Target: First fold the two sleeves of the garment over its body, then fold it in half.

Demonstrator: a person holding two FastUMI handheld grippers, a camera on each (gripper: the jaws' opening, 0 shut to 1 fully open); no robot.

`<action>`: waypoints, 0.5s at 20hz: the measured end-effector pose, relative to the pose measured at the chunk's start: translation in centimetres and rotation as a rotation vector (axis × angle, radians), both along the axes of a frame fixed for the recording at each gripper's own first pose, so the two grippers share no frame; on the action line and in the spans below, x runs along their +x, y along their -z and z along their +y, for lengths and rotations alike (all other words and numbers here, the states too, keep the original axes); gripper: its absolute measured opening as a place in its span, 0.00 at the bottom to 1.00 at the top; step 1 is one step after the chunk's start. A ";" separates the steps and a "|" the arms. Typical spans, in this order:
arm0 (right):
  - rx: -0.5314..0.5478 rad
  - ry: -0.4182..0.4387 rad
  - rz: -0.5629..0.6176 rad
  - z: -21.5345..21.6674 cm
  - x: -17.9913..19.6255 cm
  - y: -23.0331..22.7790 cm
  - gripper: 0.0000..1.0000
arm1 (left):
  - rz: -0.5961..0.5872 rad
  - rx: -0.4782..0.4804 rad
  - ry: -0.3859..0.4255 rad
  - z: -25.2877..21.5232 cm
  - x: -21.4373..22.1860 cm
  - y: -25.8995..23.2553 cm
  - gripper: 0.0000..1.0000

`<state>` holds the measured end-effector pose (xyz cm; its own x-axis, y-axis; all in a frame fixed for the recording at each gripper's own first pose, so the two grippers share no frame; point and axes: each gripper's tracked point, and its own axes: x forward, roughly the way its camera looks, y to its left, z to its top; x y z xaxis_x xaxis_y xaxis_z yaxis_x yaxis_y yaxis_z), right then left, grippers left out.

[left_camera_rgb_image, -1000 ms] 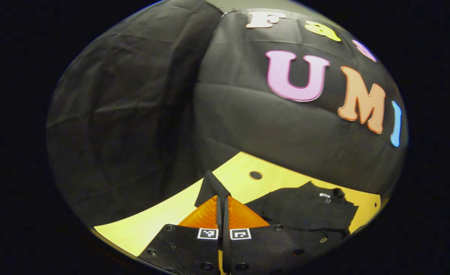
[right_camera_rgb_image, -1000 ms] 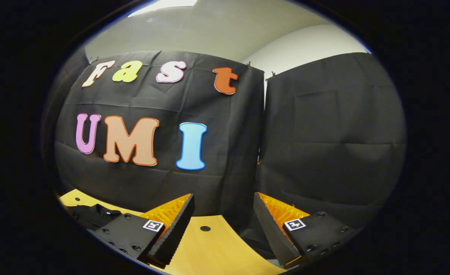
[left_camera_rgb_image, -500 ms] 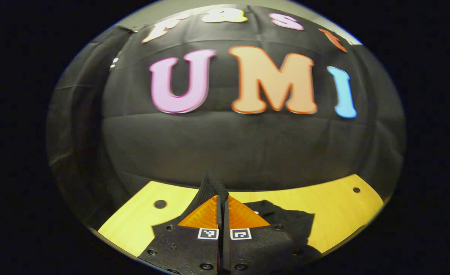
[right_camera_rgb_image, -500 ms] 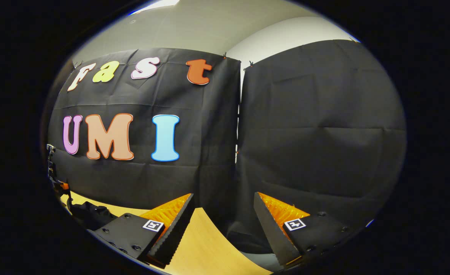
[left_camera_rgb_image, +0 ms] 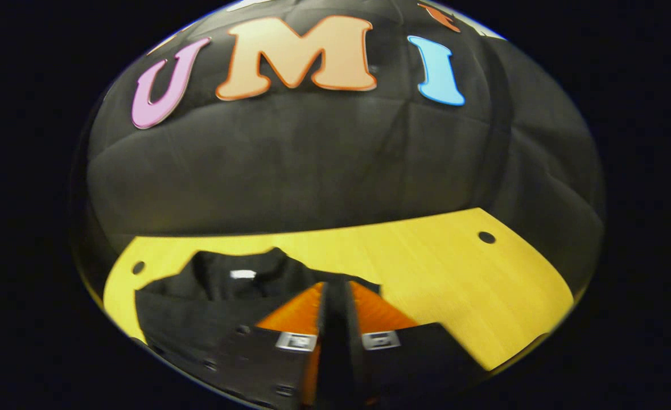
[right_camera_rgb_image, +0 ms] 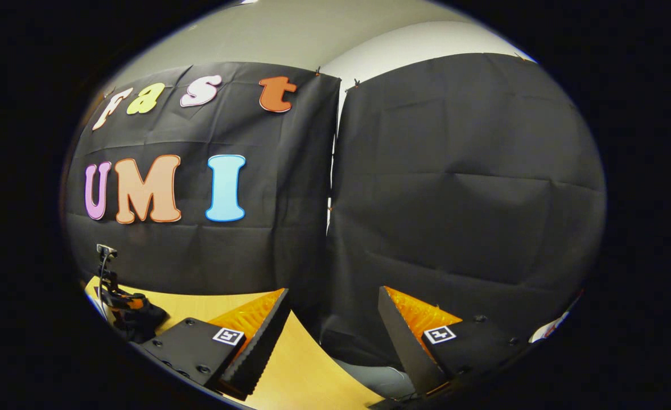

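Yellow table is carrying the black garment at lower left. Left gripper, jaws clenched, is likely carrying a sleeve over; next, release. Right gripper is waiting, jaws released.

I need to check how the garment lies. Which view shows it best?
The left gripper view: the black garment lies on the yellow table, collar visible, partly behind the left gripper. The right gripper view shows just a dark bit at its left edge.
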<state>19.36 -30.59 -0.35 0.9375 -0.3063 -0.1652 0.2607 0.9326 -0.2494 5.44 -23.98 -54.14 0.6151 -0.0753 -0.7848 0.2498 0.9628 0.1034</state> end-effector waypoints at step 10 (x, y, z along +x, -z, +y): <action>0.044 -0.102 0.033 2.9 -0.4 2.8 0.98 | -0.251 -0.130 -0.044 -0.4 -2.6 -12.5 0.93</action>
